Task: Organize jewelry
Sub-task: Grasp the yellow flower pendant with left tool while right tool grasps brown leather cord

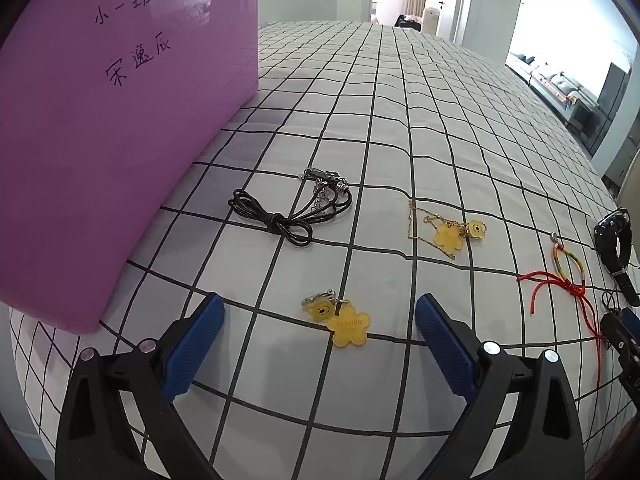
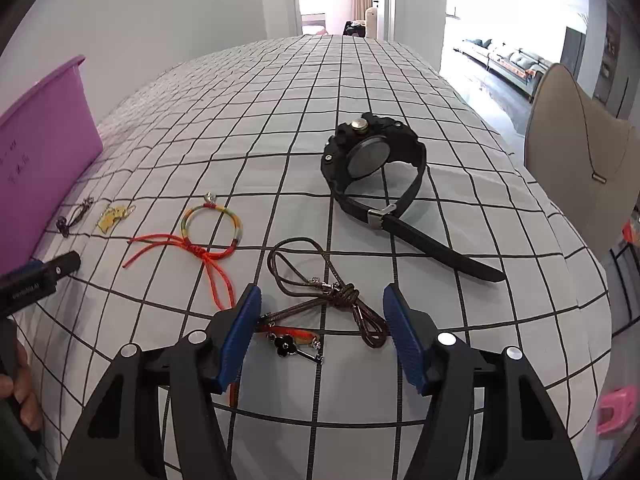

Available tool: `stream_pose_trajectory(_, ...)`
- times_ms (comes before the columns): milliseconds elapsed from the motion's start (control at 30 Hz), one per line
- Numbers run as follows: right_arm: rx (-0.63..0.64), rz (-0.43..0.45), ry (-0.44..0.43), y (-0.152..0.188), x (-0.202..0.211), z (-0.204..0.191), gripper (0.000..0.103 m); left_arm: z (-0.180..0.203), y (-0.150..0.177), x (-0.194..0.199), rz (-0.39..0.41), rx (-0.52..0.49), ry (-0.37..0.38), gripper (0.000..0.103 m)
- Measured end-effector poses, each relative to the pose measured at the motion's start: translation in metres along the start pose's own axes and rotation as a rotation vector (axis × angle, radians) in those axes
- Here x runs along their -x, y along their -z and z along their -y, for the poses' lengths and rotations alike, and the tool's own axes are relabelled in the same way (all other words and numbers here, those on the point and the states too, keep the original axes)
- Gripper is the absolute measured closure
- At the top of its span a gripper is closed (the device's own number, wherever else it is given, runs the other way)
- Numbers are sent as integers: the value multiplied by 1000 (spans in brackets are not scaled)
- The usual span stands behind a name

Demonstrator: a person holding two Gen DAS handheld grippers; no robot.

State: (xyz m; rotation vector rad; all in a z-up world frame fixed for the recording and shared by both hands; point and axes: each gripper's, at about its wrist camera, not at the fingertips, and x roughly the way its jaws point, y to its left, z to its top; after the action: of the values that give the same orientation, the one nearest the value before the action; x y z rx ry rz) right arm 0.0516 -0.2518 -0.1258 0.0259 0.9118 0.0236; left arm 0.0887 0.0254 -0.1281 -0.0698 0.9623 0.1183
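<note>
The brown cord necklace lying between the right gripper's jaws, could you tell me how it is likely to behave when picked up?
The brown cord necklace would probably hang limp: it lies in loose loops on the checked cloth. It looks light, being thin cord with small metal fittings. Its trailing loops might snag the flower charm beside it.

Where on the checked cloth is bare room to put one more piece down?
Bare: the far checked cloth beyond the black watch, and beyond the black cord necklace beside the purple box. Crowded: the near strip from that necklace to the watch.
</note>
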Motion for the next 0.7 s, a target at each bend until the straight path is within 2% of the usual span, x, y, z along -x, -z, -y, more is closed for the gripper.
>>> stream_pose_trajectory(133, 11, 3, 23, 0, 0, -4, 53, -3, 1, 2, 13, 11, -4, 17)
stream_pose_trajectory(300, 22, 6, 26, 0, 2, -6, 64, -2, 4, 7, 43, -3, 0, 41)
stream_pose_trajectory(333, 28, 7, 26, 0, 2, -8, 68, -1, 4, 7, 47, -11, 3, 43)
stream_pose_trajectory(400, 41, 10, 26, 1, 3, -10, 72, 3, 5, 9, 55, -30, 15, 55)
stream_pose_trajectory(467, 51, 11, 26, 1, 3, -12, 82, 6, 7, 10, 64, -50, 30, 65)
stream_pose_trajectory(567, 60, 12, 18, 1, 4, -13, 89, 9, 8, 12, 71, -70, 51, 80)
stream_pose_trajectory(700, 56, 14, 5, 1, 4, -12, 91, 9, 11, 16, 75, -68, 67, 84)
